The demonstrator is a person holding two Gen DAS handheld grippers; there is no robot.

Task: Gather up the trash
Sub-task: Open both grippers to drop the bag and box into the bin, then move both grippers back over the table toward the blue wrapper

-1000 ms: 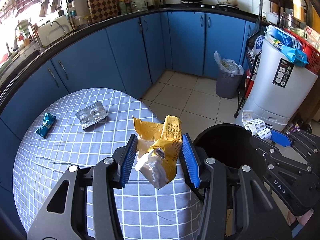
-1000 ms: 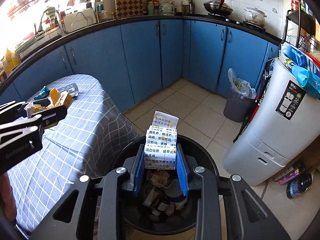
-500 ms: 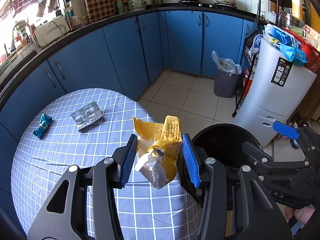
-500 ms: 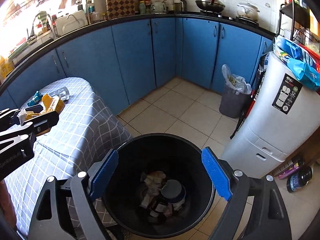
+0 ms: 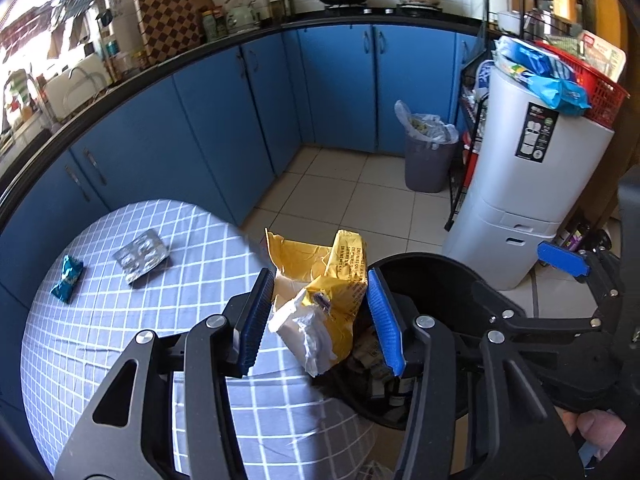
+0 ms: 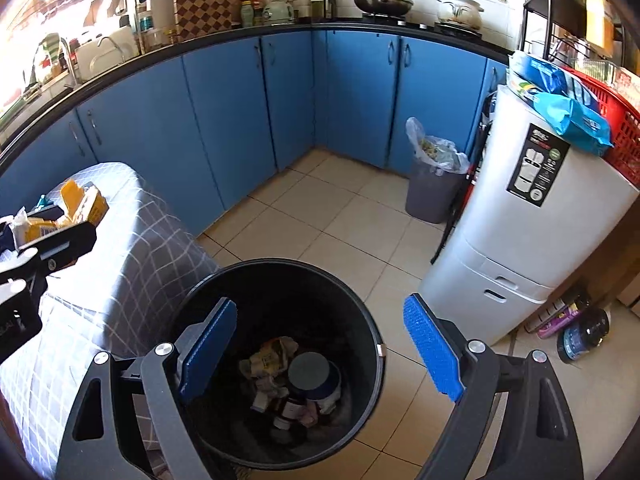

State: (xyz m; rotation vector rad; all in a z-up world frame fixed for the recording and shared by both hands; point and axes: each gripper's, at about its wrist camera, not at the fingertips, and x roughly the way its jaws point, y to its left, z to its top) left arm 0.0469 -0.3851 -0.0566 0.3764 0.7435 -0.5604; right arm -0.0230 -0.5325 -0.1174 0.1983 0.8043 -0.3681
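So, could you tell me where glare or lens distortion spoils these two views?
Left wrist view: the window area at upper left is blown out, and the counter edge bows from fisheye distortion. Right wrist view: the same corner is washed out; the black bin interior stays dim but readable.

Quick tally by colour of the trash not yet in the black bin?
Yellow: 1, crumpled wrapper held in the left gripper
Silver: 1, pill blister pack on the table
Teal: 1, small wrapper on the table
Total: 3
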